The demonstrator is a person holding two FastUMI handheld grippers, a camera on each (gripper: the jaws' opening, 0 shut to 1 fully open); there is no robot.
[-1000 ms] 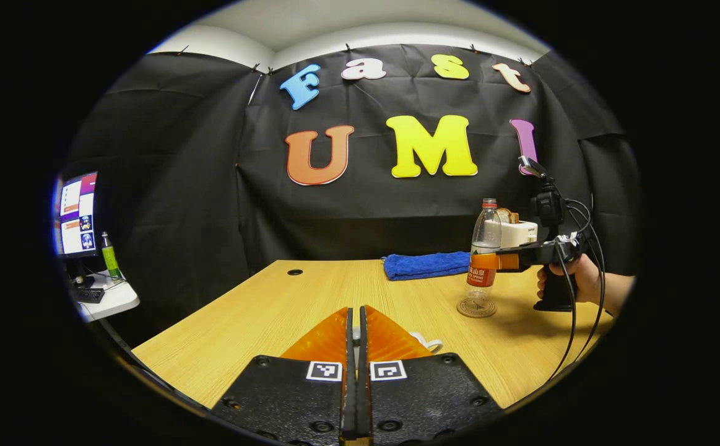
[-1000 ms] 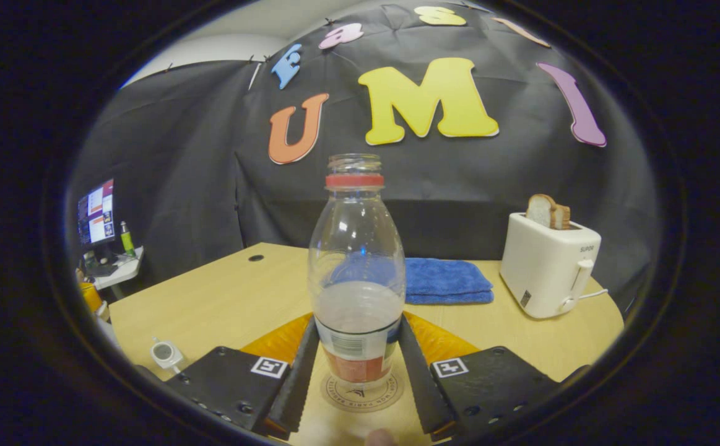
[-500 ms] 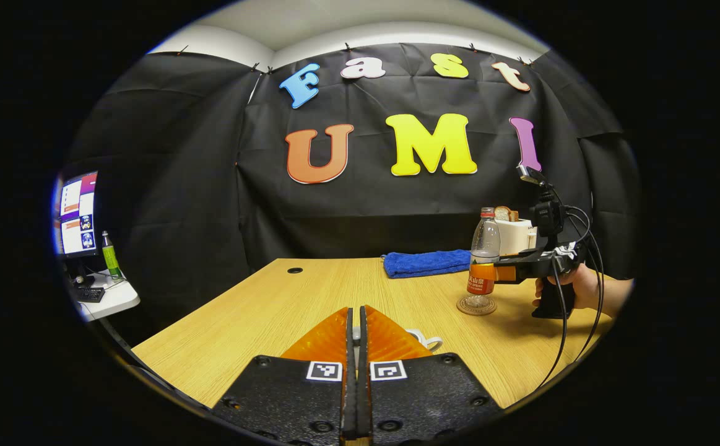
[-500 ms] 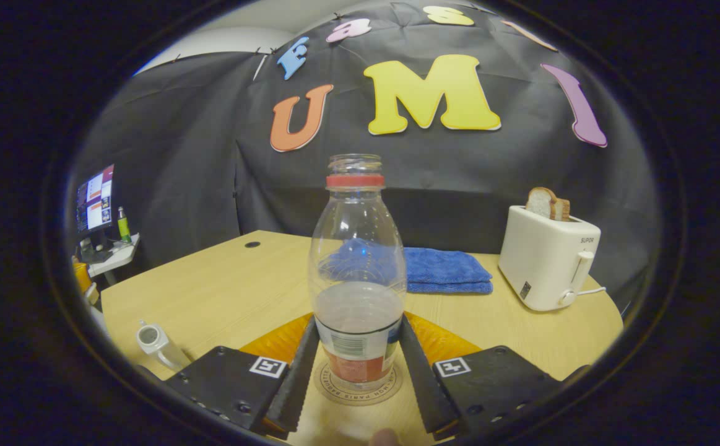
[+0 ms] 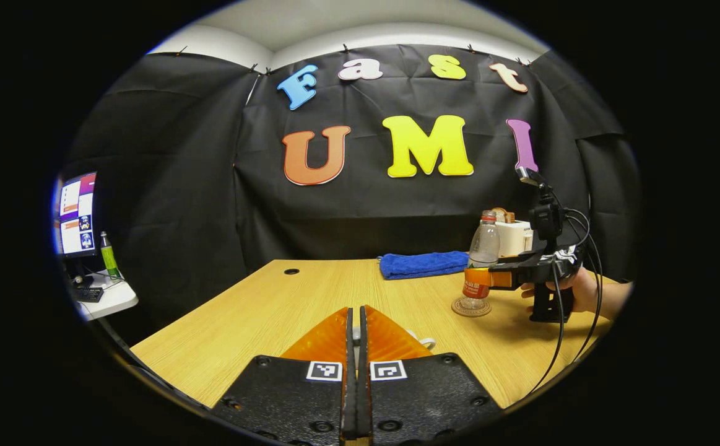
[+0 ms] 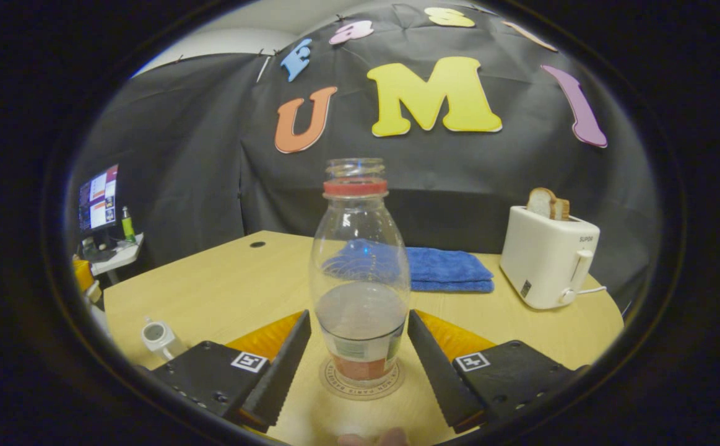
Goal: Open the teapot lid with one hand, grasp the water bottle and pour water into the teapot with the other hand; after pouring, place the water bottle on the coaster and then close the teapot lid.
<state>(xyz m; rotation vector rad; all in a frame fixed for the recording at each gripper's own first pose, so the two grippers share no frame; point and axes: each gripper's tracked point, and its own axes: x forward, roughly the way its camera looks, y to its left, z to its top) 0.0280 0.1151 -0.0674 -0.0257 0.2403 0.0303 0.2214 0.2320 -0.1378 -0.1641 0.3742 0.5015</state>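
Booth: black cloth wall behind a light wooden table (image 6: 223, 291); white ceiling above.
Far left: monitor (image 5: 78, 214) and green bottle (image 5: 109, 255) on a small white side desk.
Table left: white teapot (image 6: 156, 337) near the front edge, lid off.
Left gripper (image 5: 353, 337): fingers pressed together on a small pale object, hard to tell what.
Table centre: water bottle (image 6: 360, 279) upright on the round coaster (image 6: 363, 385), uncapped, partly filled.
Right gripper (image 6: 360, 362): fingers spread either side of the bottle, not touching it.
Table back: folded blue towel (image 6: 446, 269).
Table right: white toaster (image 6: 548, 263) with bread.
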